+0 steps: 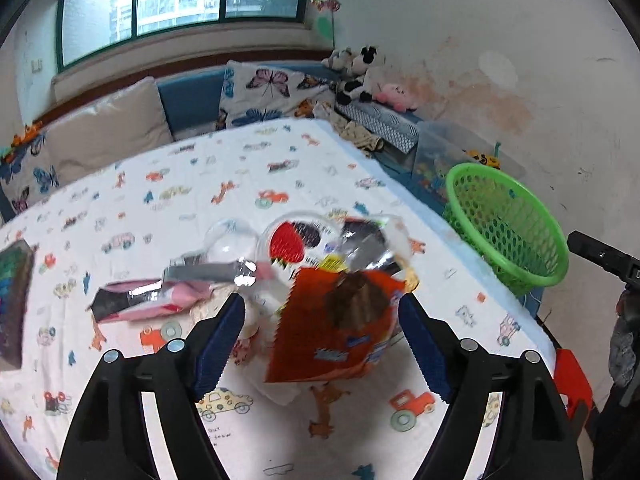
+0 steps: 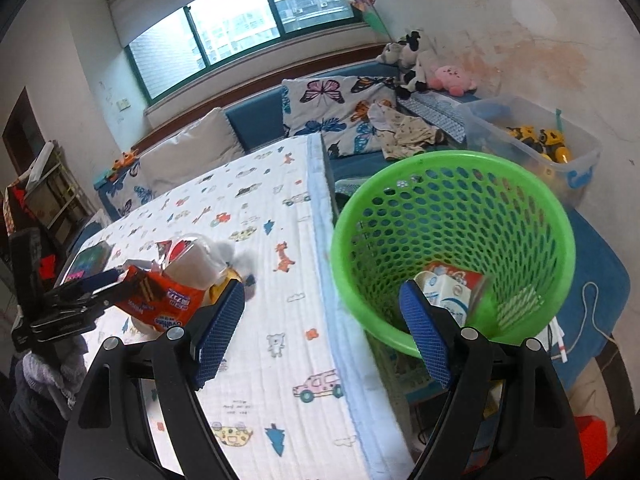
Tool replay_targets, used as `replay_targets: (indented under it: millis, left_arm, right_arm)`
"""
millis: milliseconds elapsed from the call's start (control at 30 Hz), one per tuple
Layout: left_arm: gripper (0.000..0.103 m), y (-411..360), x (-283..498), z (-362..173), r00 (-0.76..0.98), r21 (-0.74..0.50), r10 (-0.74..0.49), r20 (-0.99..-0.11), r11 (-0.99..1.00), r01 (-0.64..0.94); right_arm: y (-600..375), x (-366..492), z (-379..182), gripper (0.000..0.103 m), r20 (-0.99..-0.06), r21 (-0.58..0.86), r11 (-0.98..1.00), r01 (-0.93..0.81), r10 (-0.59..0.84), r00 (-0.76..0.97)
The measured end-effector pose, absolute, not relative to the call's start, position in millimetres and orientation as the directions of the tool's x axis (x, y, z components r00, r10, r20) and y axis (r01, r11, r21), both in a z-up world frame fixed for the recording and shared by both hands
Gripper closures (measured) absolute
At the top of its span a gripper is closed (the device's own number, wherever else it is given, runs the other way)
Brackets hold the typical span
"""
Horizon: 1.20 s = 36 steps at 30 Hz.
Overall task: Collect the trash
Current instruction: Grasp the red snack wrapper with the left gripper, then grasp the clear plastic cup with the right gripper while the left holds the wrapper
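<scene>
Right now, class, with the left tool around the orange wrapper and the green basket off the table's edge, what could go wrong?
1. The left tool is open around the orange wrapper; closing on one thin edge could let it slip.
2. Clear plastic cups and a pink packet crowd the wrapper and could be dragged along.
3. The green basket sits off the table's edge, so a short drop could miss.

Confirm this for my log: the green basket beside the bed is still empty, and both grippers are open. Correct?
Not quite. The green basket is not empty: the right wrist view shows a milk carton inside. The left gripper and right gripper are open.
</scene>
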<state>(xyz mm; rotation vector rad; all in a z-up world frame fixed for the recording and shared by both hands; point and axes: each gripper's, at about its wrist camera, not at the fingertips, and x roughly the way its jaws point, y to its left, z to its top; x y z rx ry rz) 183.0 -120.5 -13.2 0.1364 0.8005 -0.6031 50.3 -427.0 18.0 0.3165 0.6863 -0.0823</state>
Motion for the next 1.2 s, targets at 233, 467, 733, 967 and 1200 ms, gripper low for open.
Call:
replay_targets:
  millis: [233, 467, 733, 967, 1200]
  left_arm:
    - [0.034, -128, 182, -20, 0.527, -0.092, -0.471, -0.708, 0.801, 0.592]
    - [0.055, -135, 180, -26, 0.52, -0.083, -0.471, -0.712, 0.792, 0.605]
    - [0.085, -135, 158, -16, 0.551, -0.054, -0.482, -0.681, 0.784, 0.619]
    - [0.092, -128, 142, -1, 0.562, -0.075, -0.508, -0.653, 0.781, 0.62]
    - [0.092, -107, 129, 25, 0.601, -0.072, -0.517, -0.609, 0.791, 0.607]
  right_arm:
    - [-414, 59, 14, 0.023, -0.648, 0.256, 0.954, 0.158, 0.048, 0.76]
    - [-407, 63, 11, 0.023, -0.653, 0.257, 0.956, 0.14, 0.065, 0.755]
    - [-400, 63, 4, 0.023, -0.66, 0.263, 0.956, 0.13, 0.08, 0.747]
    - [-396, 64, 4, 0.023, -0.659, 0.278, 0.954, 0.113, 0.104, 0.745]
    - [-382, 77, -3, 0.023, -0.664, 0.343, 0.937, 0.073, 0.187, 0.724]
